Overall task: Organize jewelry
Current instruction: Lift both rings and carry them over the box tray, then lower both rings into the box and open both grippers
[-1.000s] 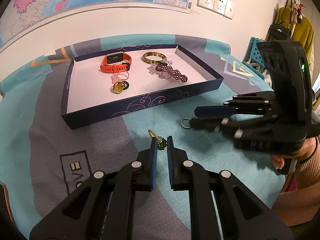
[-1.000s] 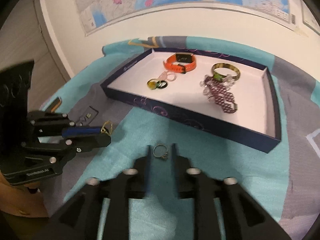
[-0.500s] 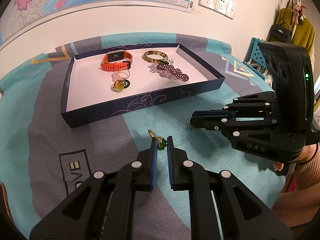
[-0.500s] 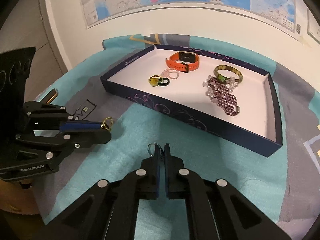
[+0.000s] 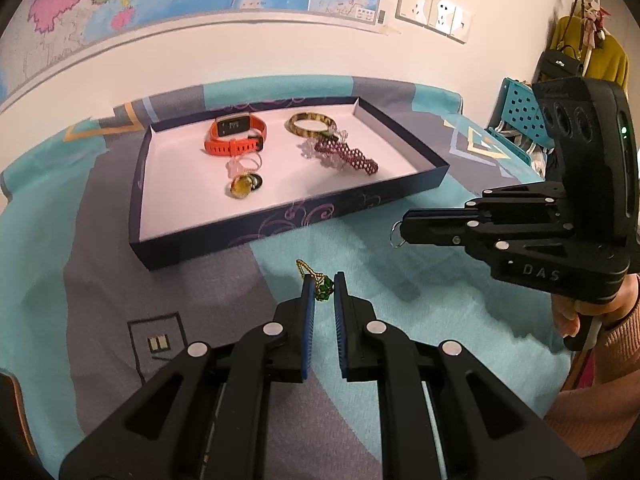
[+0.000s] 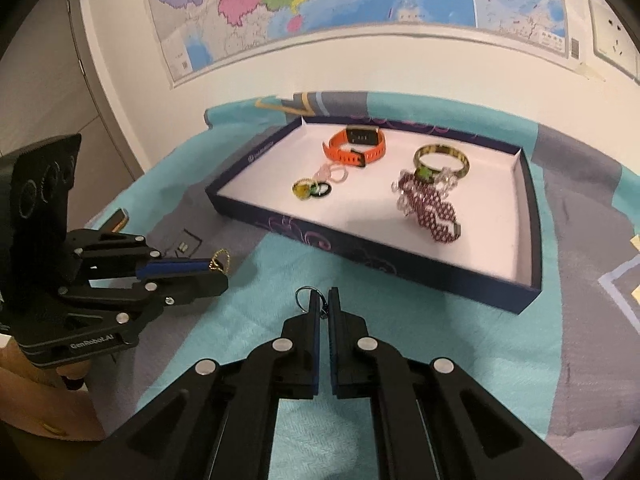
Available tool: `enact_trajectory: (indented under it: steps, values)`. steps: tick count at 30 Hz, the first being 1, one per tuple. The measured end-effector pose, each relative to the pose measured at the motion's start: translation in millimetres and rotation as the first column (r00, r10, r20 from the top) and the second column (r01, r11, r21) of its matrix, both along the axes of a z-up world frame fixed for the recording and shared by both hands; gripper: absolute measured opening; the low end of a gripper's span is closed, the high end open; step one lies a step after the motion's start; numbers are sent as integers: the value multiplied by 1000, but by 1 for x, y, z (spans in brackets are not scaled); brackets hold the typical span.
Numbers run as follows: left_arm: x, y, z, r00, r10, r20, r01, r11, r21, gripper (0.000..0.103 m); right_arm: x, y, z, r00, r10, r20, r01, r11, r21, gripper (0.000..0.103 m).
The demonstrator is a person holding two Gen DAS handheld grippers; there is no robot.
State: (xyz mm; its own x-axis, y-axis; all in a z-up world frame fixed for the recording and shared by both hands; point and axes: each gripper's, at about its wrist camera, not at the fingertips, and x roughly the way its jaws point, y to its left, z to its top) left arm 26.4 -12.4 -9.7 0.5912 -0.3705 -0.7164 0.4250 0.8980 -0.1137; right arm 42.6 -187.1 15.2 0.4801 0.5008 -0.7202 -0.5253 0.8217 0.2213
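My left gripper (image 5: 323, 285) is shut on a green bead pendant (image 5: 323, 293) whose gold chain (image 5: 305, 270) loops out past the pads, just above the teal cloth. To its right, my right gripper (image 5: 403, 229) is shut on a thin silver ring (image 5: 396, 234). The right wrist view shows that ring (image 6: 305, 298) sticking out left of the right gripper (image 6: 323, 300), a little above the cloth. Beyond both stands a dark blue tray (image 5: 280, 222) with a white floor, holding an orange watch (image 5: 236, 138), a bangle (image 5: 312, 123), a purple beaded bracelet (image 5: 350, 157) and rings (image 5: 242, 187).
The table wears a teal and grey cloth (image 5: 400, 320). A map and wall sockets (image 5: 432, 14) are behind the tray. A blue crate (image 5: 516, 116) and hanging clothes stand at the far right. A hand (image 5: 568, 316) in a pink sleeve holds the right gripper.
The right gripper's jaws closed on the silver ring and lifted it off the cloth. The left gripper stayed still with the pendant.
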Motion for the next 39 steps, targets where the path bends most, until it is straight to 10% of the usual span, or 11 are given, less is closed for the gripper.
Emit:
enact_trajectory:
  steps: [39]
  values:
    - [60, -6, 33, 994, 24, 104, -29, 999, 40, 10, 57, -15, 23, 996, -69, 51, 67, 997, 40, 2]
